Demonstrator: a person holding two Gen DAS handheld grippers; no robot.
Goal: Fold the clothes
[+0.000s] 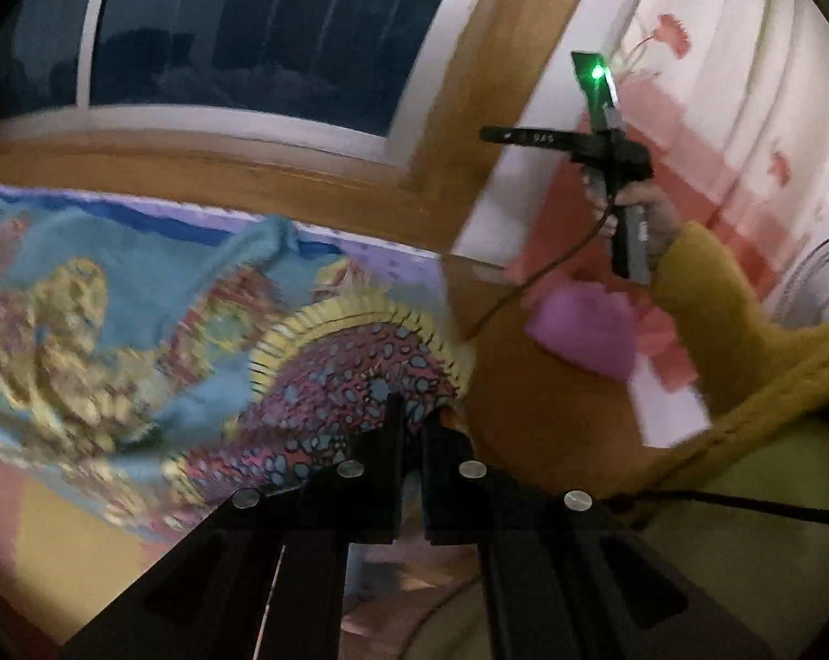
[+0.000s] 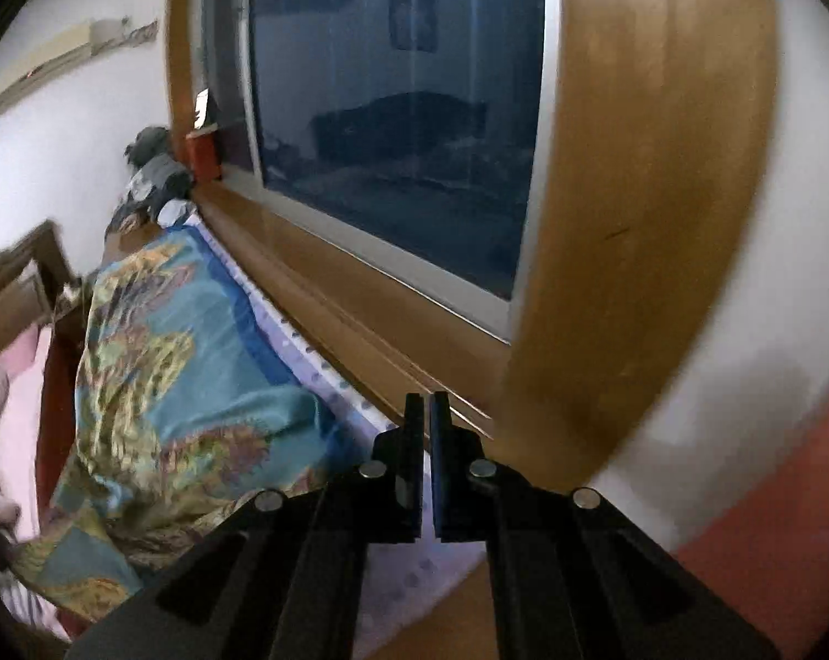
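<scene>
The left gripper (image 1: 410, 429) has its jaws pinched on the edge of a patterned garment (image 1: 156, 330), a blue, yellow and pink printed cloth that is lifted and spreads out to the left in the left wrist view, blurred. The right gripper (image 2: 426, 429) is raised in front of the window (image 2: 392, 137), jaws closed together with only a thin slit between them and nothing in them. In the right wrist view the garment (image 2: 178, 363) drapes over the bed along the edge below the wooden window sill (image 2: 326, 297). The person's right hand (image 1: 642, 214), in a mustard sleeve (image 1: 711, 297), holds that gripper's handle.
</scene>
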